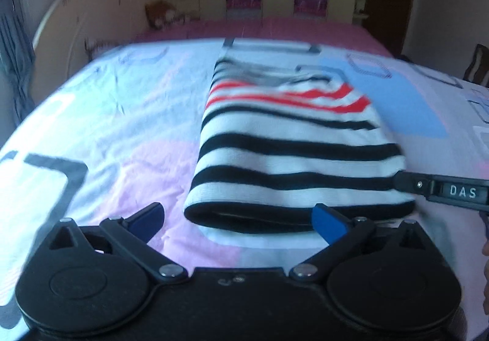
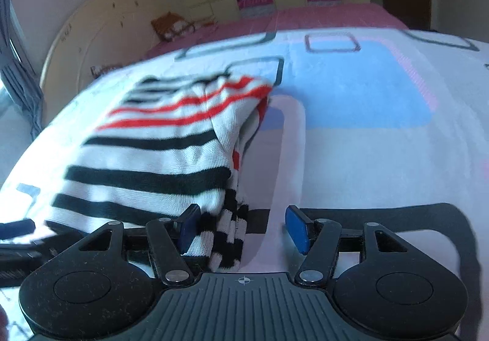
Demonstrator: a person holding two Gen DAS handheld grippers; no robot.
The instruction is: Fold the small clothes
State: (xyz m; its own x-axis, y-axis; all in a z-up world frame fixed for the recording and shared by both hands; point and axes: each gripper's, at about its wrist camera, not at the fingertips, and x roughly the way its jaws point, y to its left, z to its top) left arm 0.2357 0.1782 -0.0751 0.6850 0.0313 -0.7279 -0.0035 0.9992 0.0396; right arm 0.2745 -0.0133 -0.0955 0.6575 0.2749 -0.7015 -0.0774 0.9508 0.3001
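Note:
A small white garment with black and red stripes (image 1: 293,139) lies folded on the bed sheet (image 1: 122,127). My left gripper (image 1: 238,223) is open, its blue pads on either side of the garment's near folded edge, holding nothing. My right gripper (image 2: 243,229) is open at the garment's near right corner (image 2: 226,237); its left pad (image 2: 188,228) touches the striped cloth, its right pad is over bare sheet. In the left wrist view the right gripper's finger (image 1: 443,188) lies at the garment's right edge. The garment (image 2: 159,151) shows stacked layers along its right side.
The patterned white, pink and blue sheet (image 2: 366,127) covers the bed. A pink blanket (image 2: 305,20) and a small orange cushion (image 2: 174,26) lie at the far end by a cream headboard (image 2: 91,35). A wardrobe stands behind.

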